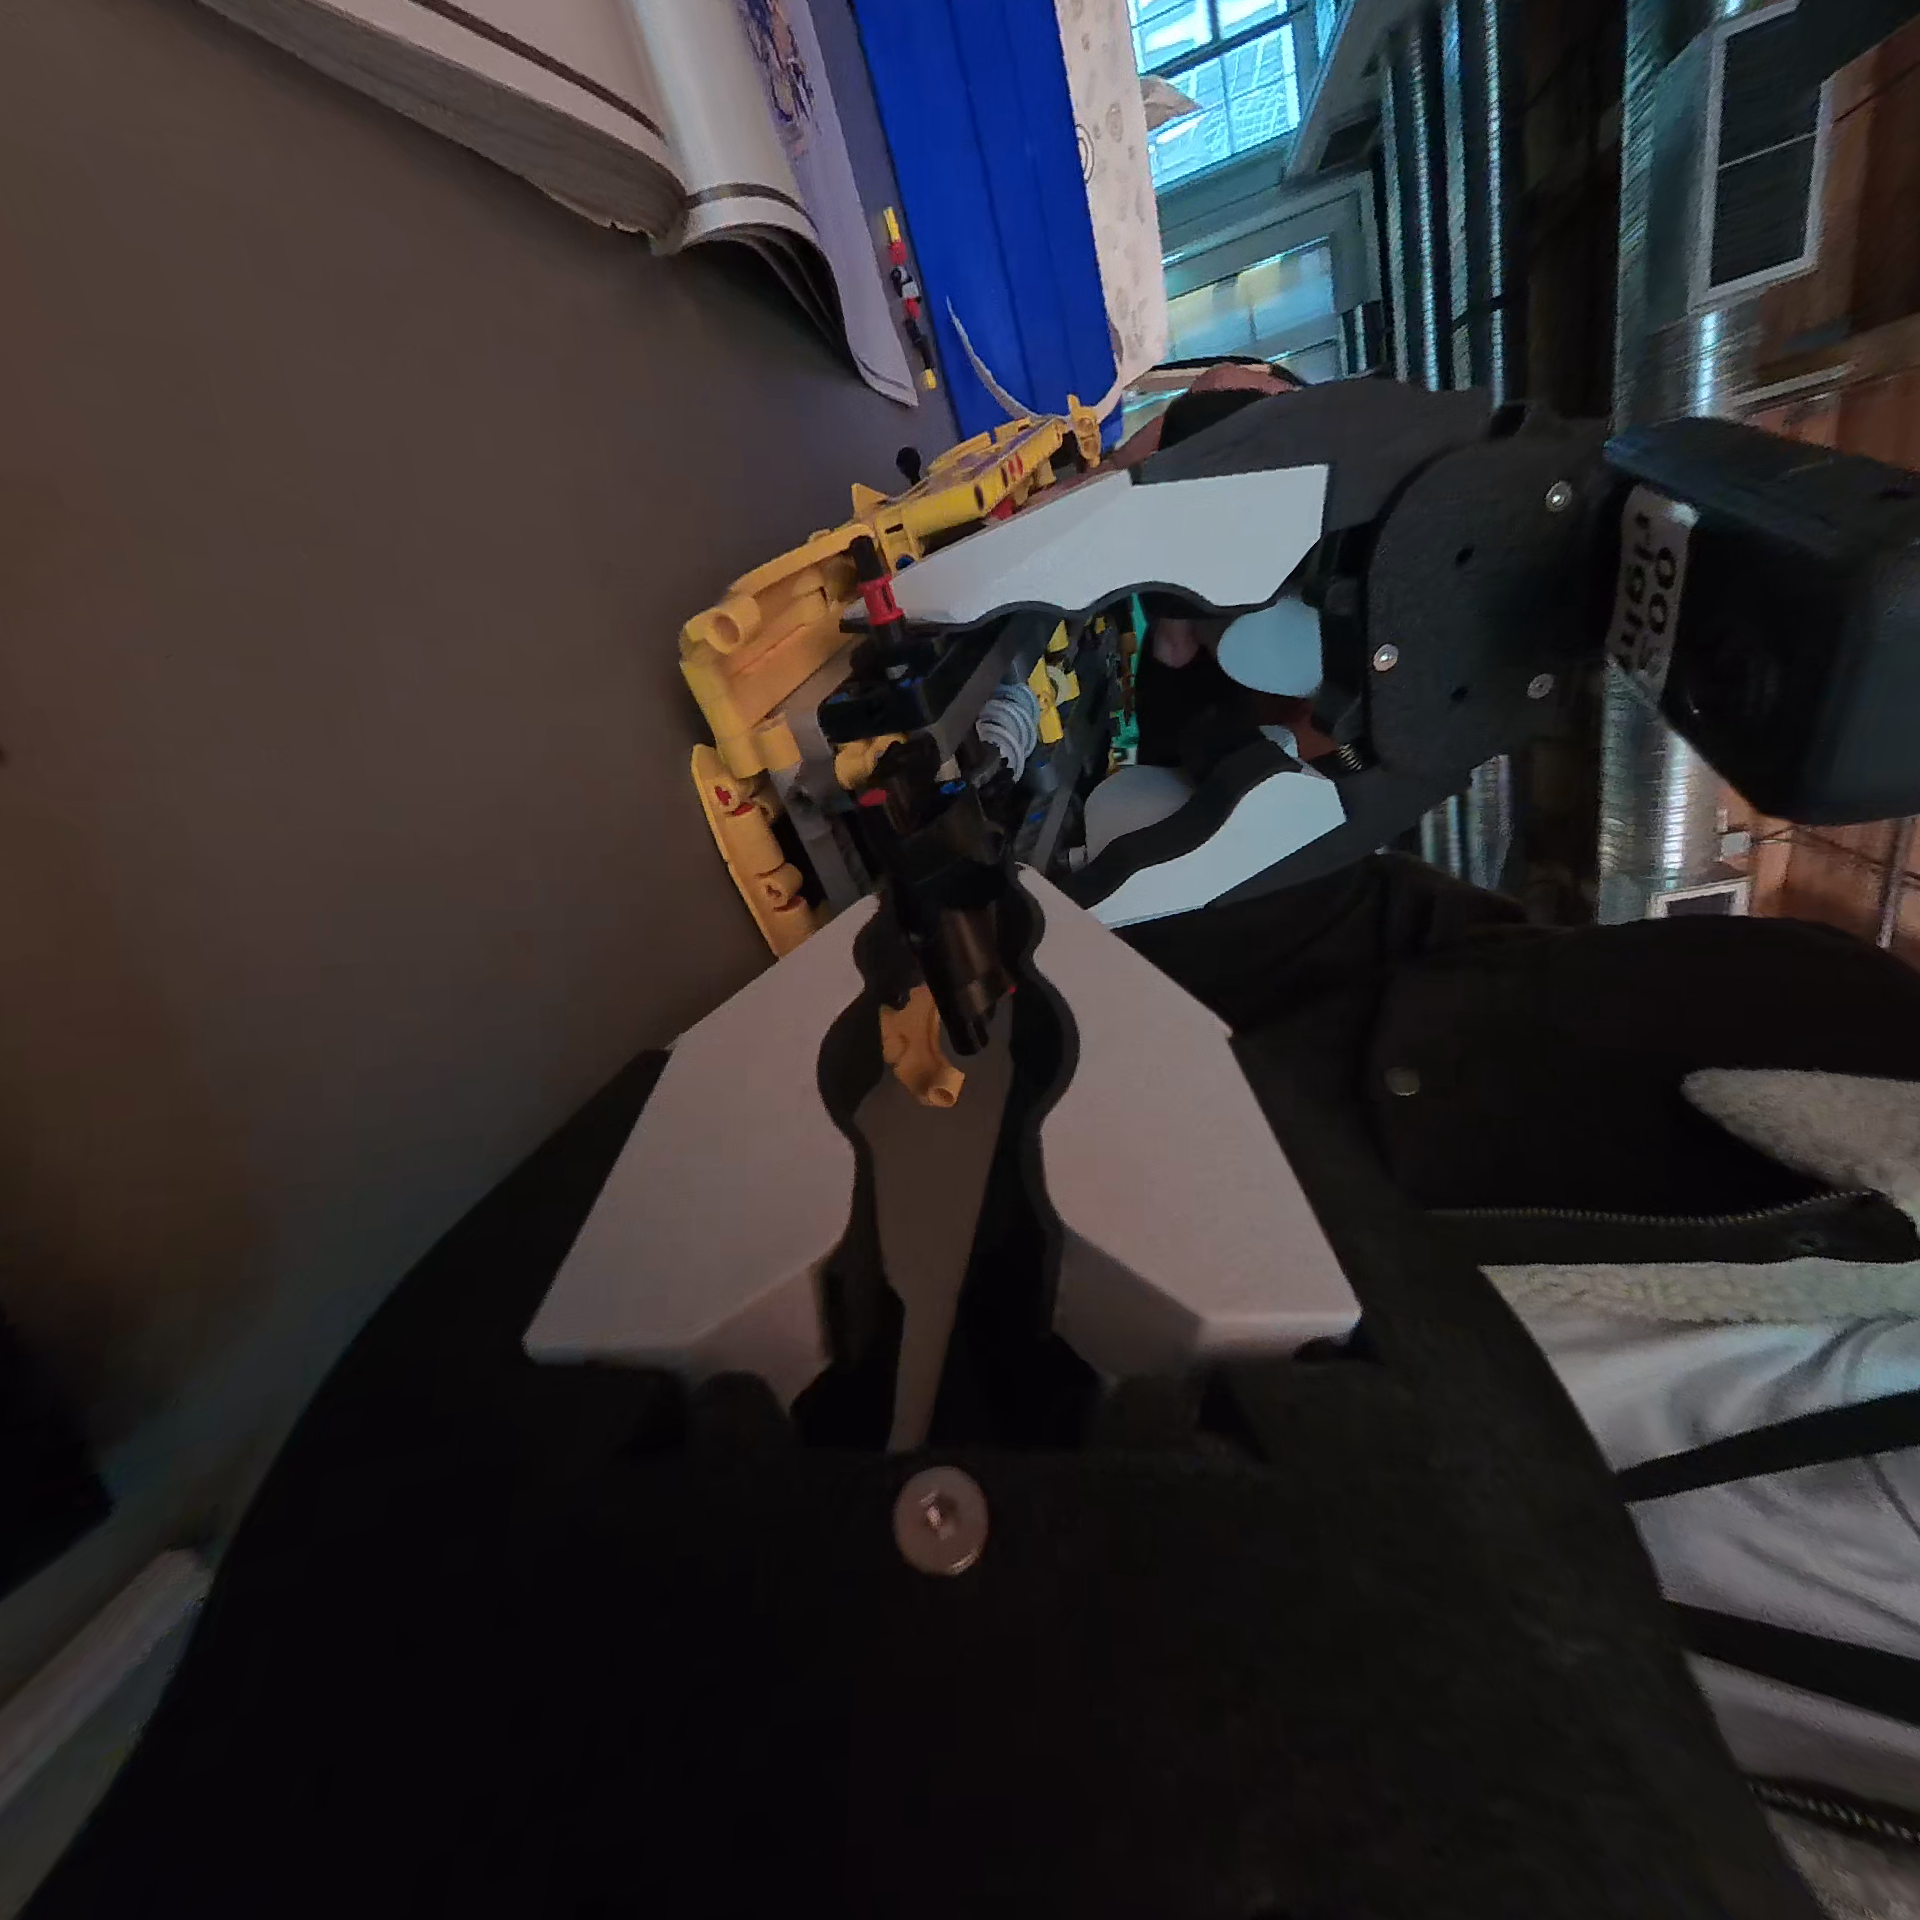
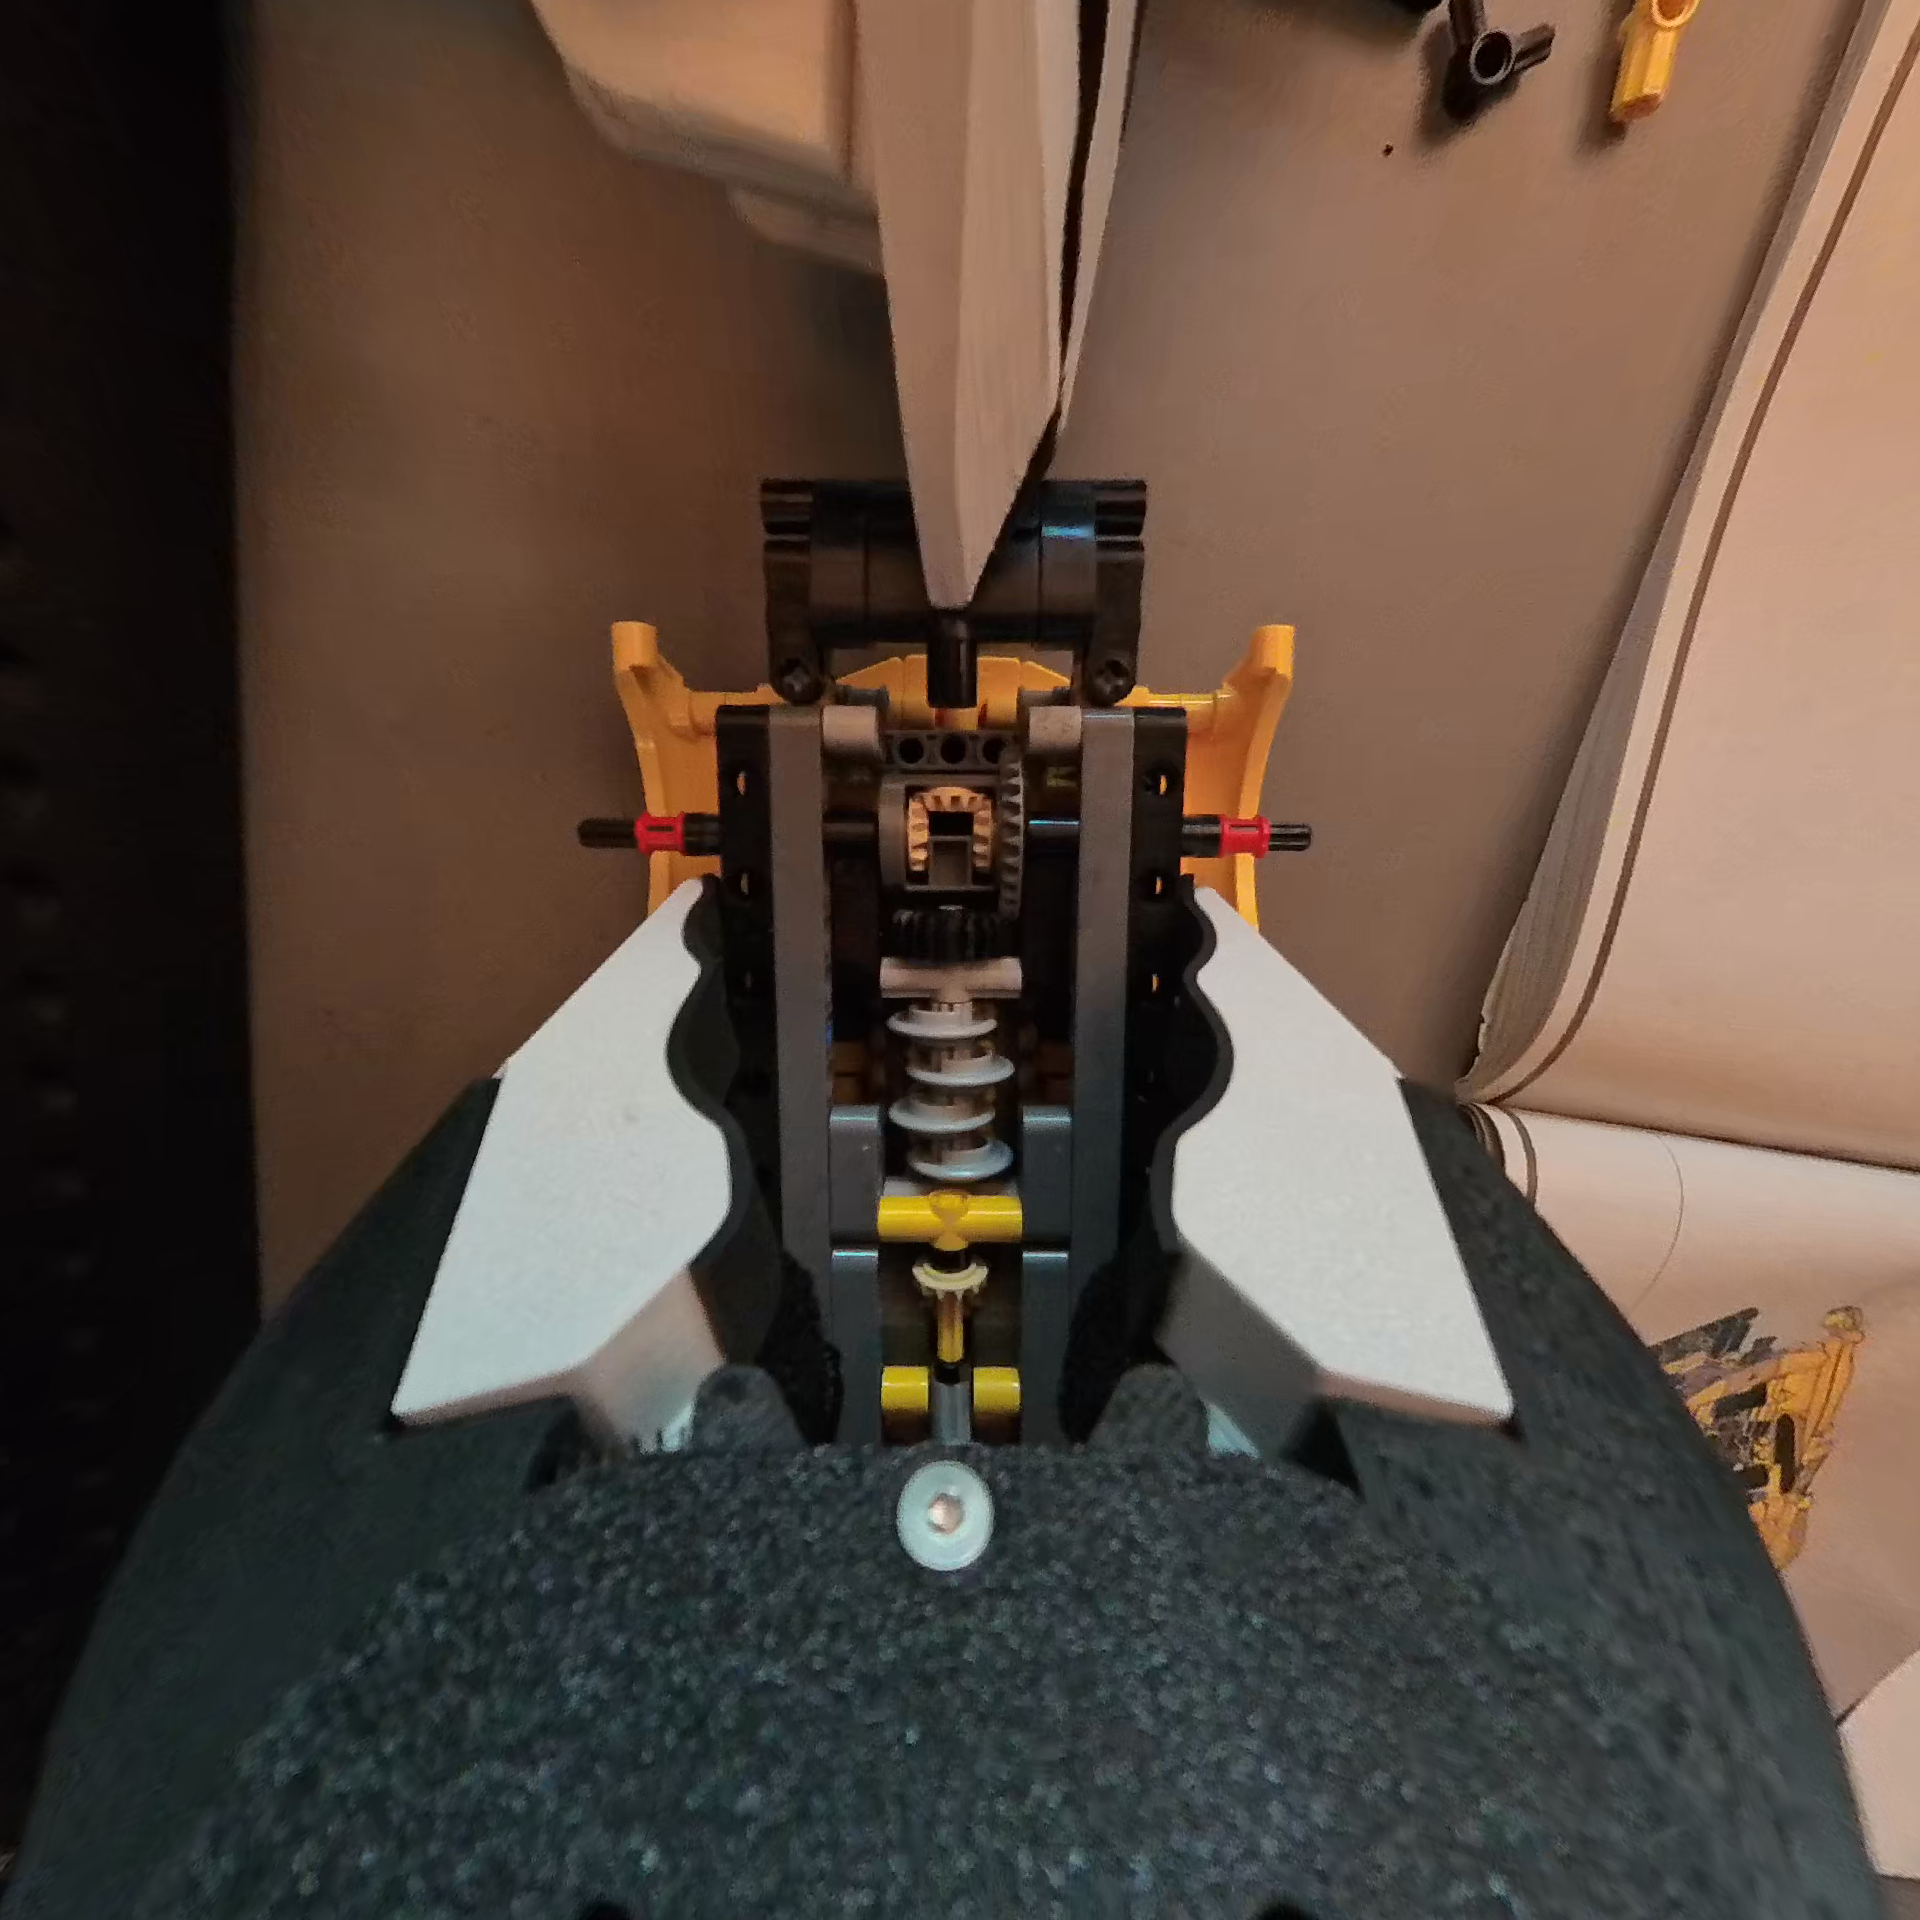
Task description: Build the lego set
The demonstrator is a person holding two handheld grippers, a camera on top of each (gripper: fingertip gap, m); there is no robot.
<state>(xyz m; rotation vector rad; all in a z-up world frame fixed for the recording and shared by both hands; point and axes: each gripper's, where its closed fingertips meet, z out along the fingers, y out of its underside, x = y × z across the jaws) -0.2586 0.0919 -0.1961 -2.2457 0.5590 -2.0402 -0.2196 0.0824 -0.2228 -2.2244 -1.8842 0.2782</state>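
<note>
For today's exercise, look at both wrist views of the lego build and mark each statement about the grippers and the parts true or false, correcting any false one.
1. The right gripper clamps the lego chassis by its two sides. True.
2. The left gripper is empty. False: its jaws are closed on a black part at the end of the chassis.
3. A red bush sits on the axle sticking out of each side of the chassis. True.
4. The open instruction booklet lies on top of the chassis. False: it lies beside it on the table.
5. Loose parts, a black connector and a yellow one, lie on the table. True.
</note>
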